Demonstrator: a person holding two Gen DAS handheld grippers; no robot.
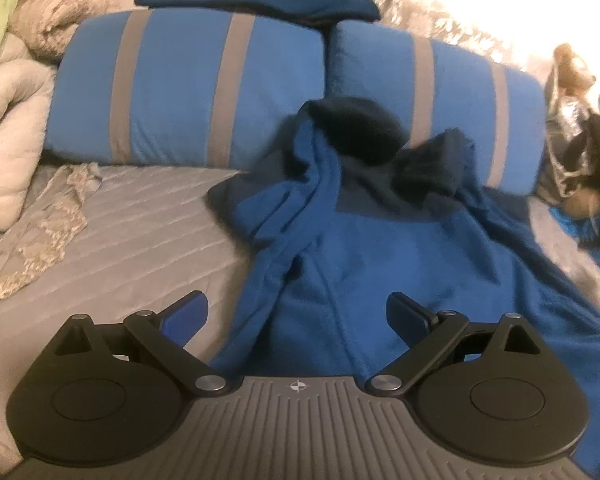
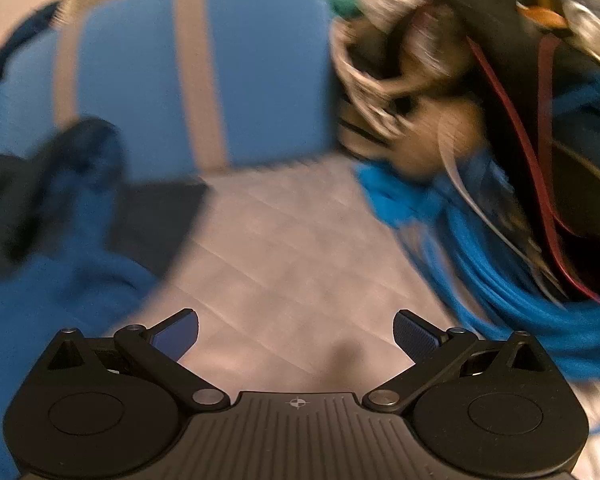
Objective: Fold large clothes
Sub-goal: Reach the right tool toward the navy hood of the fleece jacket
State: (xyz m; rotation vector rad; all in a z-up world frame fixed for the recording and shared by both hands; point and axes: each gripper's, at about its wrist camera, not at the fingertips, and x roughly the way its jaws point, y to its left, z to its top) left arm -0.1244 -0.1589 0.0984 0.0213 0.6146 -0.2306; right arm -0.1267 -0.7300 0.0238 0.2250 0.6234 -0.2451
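While both our left gripper (image 1: 297, 316) and right gripper (image 2: 296, 332) hang wide open and empty, we're lining up on the blue hoodie (image 1: 340, 260) (hood at twelve o'clock), needing an edge grasp next.

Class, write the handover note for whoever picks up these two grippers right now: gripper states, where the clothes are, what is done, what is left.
Left gripper: open, empty, above the blue hoodie.
Right gripper: open, empty, over bare grey bedspread; view blurred.
Hoodie lies unfolded on the bed, dark hood against the striped blue pillows, left sleeve bunched across the body.
A dark blue garment lies behind the pillows.
Done: no fold visible.
Left: straighten sleeves, fold the hoodie.
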